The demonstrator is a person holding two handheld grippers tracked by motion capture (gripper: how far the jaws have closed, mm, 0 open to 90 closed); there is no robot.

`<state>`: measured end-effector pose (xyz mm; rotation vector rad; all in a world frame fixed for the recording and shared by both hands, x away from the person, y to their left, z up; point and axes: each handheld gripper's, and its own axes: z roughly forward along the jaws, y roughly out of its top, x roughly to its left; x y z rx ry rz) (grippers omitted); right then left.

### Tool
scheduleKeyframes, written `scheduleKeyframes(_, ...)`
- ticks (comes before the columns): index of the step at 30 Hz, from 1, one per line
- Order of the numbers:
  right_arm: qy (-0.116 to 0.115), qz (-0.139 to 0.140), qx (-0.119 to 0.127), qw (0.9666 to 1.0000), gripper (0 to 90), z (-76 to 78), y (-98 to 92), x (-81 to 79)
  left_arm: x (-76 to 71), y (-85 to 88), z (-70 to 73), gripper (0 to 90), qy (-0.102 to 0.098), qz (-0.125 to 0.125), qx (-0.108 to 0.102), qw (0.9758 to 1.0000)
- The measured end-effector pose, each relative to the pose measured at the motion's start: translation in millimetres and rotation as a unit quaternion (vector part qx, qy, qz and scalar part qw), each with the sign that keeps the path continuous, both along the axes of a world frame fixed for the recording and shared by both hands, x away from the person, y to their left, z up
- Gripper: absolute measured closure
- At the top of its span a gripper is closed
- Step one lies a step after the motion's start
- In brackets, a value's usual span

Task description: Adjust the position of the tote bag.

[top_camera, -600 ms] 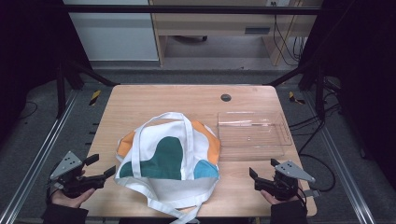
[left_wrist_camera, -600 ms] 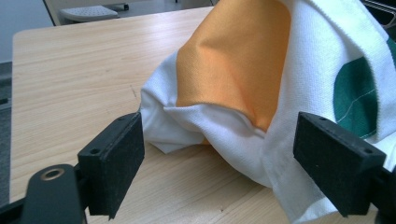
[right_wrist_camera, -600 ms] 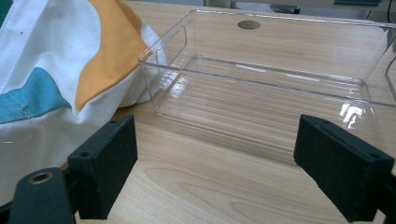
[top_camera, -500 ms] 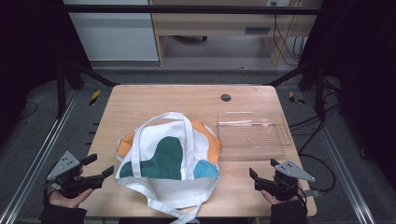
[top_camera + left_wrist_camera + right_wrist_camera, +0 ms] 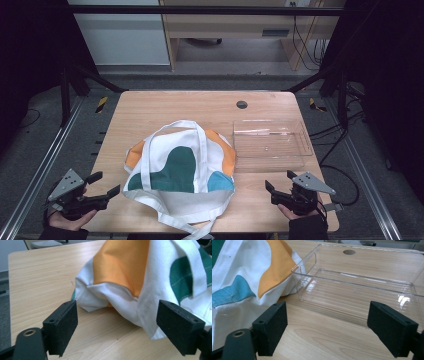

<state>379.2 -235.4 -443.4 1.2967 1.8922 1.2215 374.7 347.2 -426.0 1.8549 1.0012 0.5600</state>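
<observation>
A: Where does the tote bag (image 5: 181, 176) lie?

B: In the lower middle of the high view, flat on the table (image 5: 165, 107), its mouth and white straps toward the bottom edge and one strap looping off the near edge. Its right side sits just beside the clear plastic tray (image 5: 272, 145), which is at the right of centre; in the right gripper view the cloth seems to brush the tray's near corner, though I cannot tell whether they touch.

A: And the claws?

B: The left claw (image 5: 102, 185) is in the lower left corner, at the table's edge, jaws spread wide with nothing between them. In the left gripper view the bag's crumpled white-and-orange corner (image 5: 120, 295) lies just ahead of the pads. The right claw (image 5: 281, 182) is at the lower right, jaws equally wide and empty, aimed at bare wood in front of the tray.

A: Why flank the bag like that?

B: My guess: one claw to each side suits limp cloth, which needs two grips to lift or fold evenly. The tray stands empty, so it may be the bag's destination, but that is a judgement.
</observation>
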Motion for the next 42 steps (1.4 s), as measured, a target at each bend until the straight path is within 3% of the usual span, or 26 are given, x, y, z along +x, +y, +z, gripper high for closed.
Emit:
scheduleKeyframes(25,-0.006,0.036,0.004,0.9993,28.4,8.3,14.1,-4.3,-11.7,-13.8,-5.8,25.5,0.011,-0.026,0.01,0.9995)
scheduleKeyframes(29,-0.005,0.043,0.004,0.9991,30.4,9.8,17.4,-5.2,-12.7,-17.1,-7.3,27.3,0.014,-0.034,0.022,0.9991)
scheduleKeyframes(42,-0.003,0.065,0.006,0.9978,39.4,13.6,28.2,-6.7,-8.9,-28.3,-14.5,36.6,0.018,-0.031,0.027,0.999)
